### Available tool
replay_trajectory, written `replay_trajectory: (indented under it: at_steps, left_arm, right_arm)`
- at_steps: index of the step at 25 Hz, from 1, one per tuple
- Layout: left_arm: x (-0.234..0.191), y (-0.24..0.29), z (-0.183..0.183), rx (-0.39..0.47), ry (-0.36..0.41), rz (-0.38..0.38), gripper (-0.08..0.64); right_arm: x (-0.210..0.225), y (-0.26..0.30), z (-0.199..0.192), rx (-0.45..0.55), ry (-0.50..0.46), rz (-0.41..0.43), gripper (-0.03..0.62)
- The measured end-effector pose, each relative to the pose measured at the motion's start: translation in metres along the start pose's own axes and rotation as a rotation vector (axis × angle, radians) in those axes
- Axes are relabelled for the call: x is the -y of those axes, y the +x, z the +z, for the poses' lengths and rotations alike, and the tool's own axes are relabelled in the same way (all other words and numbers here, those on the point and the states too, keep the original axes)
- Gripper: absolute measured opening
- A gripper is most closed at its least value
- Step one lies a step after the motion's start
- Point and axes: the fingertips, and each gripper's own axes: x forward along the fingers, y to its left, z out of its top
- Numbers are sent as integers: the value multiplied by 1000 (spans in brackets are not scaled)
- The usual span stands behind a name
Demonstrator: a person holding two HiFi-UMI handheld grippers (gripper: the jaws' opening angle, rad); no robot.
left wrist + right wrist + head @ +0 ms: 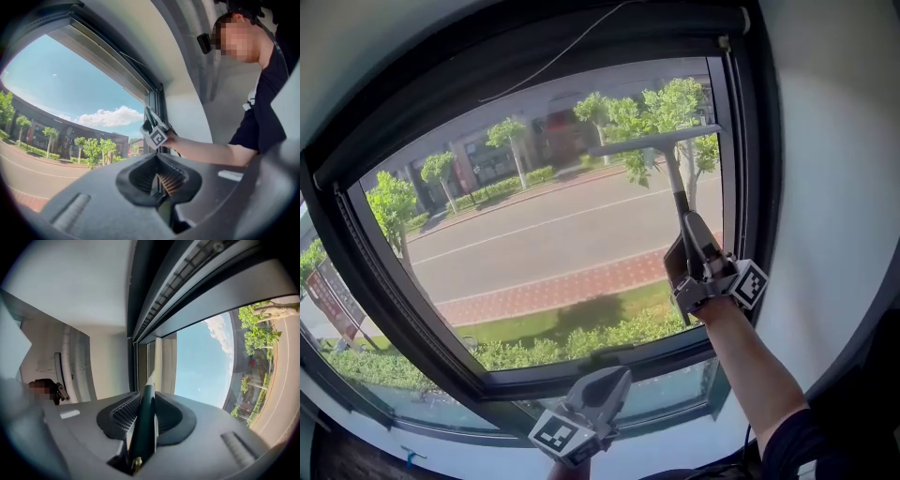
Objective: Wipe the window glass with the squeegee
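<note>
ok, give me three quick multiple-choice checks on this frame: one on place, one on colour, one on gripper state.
1. Where on the window glass is the squeegee blade?
A. lower left
B. upper right
C. bottom centre

2. What colour is the squeegee handle clamped in the right gripper?
A. red
B. dark green
C. yellow

3. What is the left gripper doing?
A. clamping the squeegee
B. holding a cloth
C. holding nothing, jaws together

Answers:
1 B: in the head view the blade lies near the glass's top right corner.
2 B: the right gripper view shows a dark green handle between its jaws.
3 C: the left gripper view shows its jaws together with no object between them.
</note>
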Motion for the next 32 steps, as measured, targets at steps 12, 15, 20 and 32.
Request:
replay_trajectory:
  at_steps: [12,15,20,32]
  left_arm:
    - [5,1,-8,-18,-10,-12,3]
    - [5,2,-8,-18,-15,-14,3]
    - [9,-3,-13,-20,-22,-19,3]
    - [12,-3,-13,-28,-29,-25,3]
  right_arm:
    - [14,-70,-20,-9,3,-87,98]
    - [18,-81,-23,-2,10,-101,98]
    - [17,-99,-34,5,19,-123,98]
    - [28,-150,-51,23,50,-203,98]
